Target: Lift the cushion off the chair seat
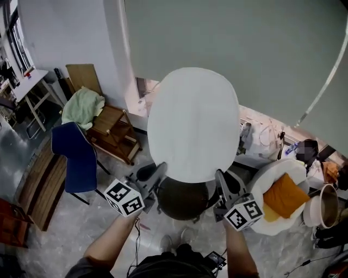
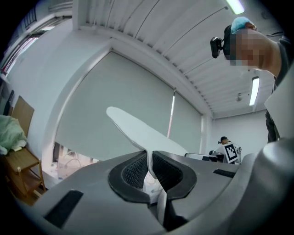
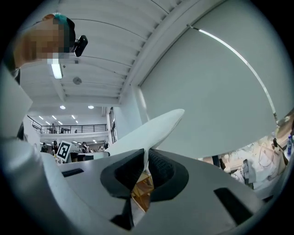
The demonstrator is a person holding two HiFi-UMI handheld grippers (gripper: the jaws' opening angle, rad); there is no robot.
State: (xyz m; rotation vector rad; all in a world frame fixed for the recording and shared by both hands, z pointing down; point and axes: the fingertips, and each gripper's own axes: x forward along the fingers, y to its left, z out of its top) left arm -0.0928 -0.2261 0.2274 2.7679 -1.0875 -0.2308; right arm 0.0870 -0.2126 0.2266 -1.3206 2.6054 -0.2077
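Both grippers, left gripper (image 1: 154, 175) and right gripper (image 1: 222, 183), are pinched nearly closed on the white cushion's (image 1: 193, 124) near edge, holding it above the chair (image 1: 182, 199).

Even, bright indoor daylight, ceiling strip lights (image 2: 235, 5) glaring (both gripper views fisheye-warped, dark-cornered).

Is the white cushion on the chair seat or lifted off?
Lifted off: left gripper and right gripper hold the cushion above the dark seat.
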